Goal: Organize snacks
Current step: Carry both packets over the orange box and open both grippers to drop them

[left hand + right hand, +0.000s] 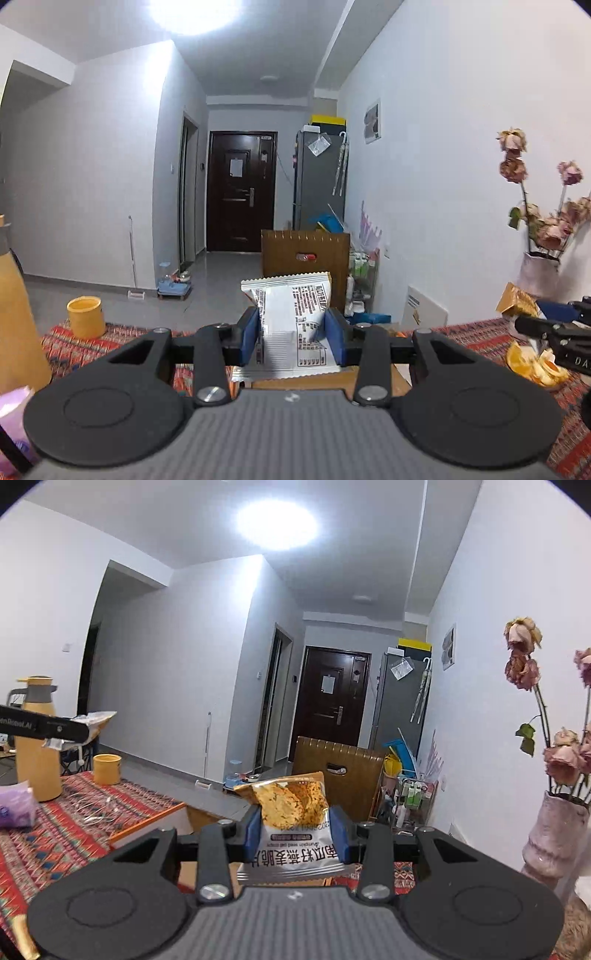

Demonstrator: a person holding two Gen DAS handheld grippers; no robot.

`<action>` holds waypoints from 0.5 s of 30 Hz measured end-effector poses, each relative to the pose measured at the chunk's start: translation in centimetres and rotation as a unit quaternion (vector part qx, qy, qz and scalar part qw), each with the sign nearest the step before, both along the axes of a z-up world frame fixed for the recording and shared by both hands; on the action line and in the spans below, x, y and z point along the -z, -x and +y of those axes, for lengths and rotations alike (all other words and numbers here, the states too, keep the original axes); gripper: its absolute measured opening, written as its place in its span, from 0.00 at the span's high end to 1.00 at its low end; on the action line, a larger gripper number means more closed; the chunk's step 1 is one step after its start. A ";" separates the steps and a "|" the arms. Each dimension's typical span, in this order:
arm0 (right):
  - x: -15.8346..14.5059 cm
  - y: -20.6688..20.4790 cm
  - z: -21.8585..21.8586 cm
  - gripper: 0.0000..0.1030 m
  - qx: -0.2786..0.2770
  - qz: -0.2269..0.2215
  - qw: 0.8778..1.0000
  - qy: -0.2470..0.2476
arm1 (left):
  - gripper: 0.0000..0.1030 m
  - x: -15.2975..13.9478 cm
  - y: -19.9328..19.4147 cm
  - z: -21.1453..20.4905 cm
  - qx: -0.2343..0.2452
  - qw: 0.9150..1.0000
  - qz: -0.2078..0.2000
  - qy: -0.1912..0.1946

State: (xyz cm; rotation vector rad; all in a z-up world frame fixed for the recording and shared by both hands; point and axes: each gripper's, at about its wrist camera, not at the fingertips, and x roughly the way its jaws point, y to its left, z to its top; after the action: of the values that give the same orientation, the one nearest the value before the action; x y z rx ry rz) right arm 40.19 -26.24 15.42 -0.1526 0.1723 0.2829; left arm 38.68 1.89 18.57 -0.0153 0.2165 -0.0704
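My left gripper [293,334] is shut on a white snack packet [295,317], back side with black print facing me, held upright above the table. My right gripper [295,832] is shut on a snack packet [290,812] with a gold top, cracker picture and silver bottom, held upside down above the table's edge. The right gripper also shows at the right edge of the left wrist view [554,332], with its gold packet [517,301]. The left gripper's arm shows at the left of the right wrist view [44,725].
A table with a red patterned cloth [74,830] holds a yellow cup [85,316], a yellow thermos [37,738], a purple pack [14,808] and orange peels [535,365]. A vase of dried roses [550,834] stands at right. A wooden chair [340,775] stands beyond.
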 end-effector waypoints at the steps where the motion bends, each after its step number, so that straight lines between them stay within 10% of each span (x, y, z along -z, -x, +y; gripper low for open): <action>1: 0.0 -0.9 0.1 0.63 0.001 0.001 1.000 -0.001 | 0.62 -0.1 -0.9 -0.1 0.000 1.000 -0.003 -0.001; 15: 1.8 -15.2 1.7 0.63 -0.007 0.041 0.999 -0.030 | 0.62 1.7 -13.5 1.3 -0.050 0.999 0.012 0.009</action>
State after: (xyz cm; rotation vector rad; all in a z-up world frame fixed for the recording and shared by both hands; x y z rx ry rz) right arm 55.43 -24.50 13.63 -0.0819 0.2449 0.3075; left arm 52.20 3.22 16.85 -0.0440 0.2381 0.0282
